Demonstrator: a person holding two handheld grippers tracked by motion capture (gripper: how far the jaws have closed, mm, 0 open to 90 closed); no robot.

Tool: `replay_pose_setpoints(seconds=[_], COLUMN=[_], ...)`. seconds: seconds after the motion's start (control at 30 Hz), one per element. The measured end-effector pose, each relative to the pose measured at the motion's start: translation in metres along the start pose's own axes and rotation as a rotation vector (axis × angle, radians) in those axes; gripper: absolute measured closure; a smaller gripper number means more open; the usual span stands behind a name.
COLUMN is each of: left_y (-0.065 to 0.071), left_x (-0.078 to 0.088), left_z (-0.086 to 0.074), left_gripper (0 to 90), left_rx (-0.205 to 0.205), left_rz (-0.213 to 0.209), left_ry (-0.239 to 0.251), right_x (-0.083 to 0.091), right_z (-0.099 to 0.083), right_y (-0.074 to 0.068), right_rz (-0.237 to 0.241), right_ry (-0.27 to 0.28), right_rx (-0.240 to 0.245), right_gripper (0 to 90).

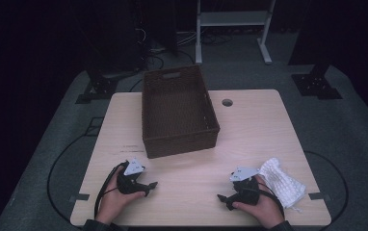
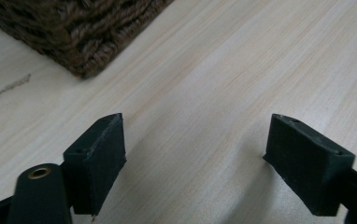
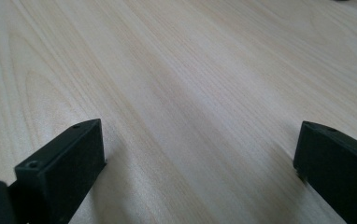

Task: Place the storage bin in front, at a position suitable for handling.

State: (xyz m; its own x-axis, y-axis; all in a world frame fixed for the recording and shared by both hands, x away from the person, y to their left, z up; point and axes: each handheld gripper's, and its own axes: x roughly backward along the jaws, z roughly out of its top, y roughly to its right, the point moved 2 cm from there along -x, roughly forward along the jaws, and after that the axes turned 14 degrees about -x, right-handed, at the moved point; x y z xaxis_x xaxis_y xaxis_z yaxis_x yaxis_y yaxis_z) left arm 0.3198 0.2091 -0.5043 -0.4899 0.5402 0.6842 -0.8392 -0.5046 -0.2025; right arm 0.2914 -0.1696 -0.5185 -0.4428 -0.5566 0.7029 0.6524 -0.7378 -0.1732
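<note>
Light wood table [image 1: 191, 192] with a round cable hole [image 1: 227, 102] near the back edge. Behind it there's dark grey carpet [image 1: 355, 139] and a white metal frame [image 1: 232, 29].

Basket [image 2: 81, 35] ahead-left of the left tongs [image 2: 193, 149]: cut off by top edge, just a woven corner in frame. High view: right tongs [image 1: 224, 198] partly under the hand, jaw gap too small to read. White knit cloth [image 1: 284, 184] beside them: too small and dim to identify. Forearms cut at bottom edge.
</note>
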Motion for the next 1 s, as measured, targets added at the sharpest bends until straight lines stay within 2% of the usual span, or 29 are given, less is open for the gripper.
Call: replay_pose_setpoints(seconds=[0.23, 0.33, 0.37, 0.6, 1.0], left_y=[-0.007, -0.008, -0.008, -0.009, -0.014], left_x=[0.009, 0.011, 0.012, 0.016, 0.023], left_z=[0.0, 0.001, 0.002, 0.006, 0.016], left_gripper=[25.1, 26.8, 28.0, 31.9, 34.7], left_rx=[0.023, 0.03, 0.033, 0.043, 0.066], left_rz=[0.02, 0.013, 0.01, -0.004, 0.017], left_ry=[0.018, 0.025, 0.041, 0.052, 0.071], right_x=[0.0, 0.0, 0.0, 0.0, 0.0], right_z=[0.0, 0.0, 0.0, 0.0, 0.0], right_y=[0.0, 0.0, 0.0, 0.0, 0.0], right_rz=[0.0, 0.0, 0.0, 0.0, -0.001], right_ry=[0.003, 0.002, 0.002, 0.002, 0.001], right_rx=[0.002, -0.001, -0.001, -0.001, 0.0], right_gripper=[1.2, 1.2, 1.2, 1.2, 1.2])
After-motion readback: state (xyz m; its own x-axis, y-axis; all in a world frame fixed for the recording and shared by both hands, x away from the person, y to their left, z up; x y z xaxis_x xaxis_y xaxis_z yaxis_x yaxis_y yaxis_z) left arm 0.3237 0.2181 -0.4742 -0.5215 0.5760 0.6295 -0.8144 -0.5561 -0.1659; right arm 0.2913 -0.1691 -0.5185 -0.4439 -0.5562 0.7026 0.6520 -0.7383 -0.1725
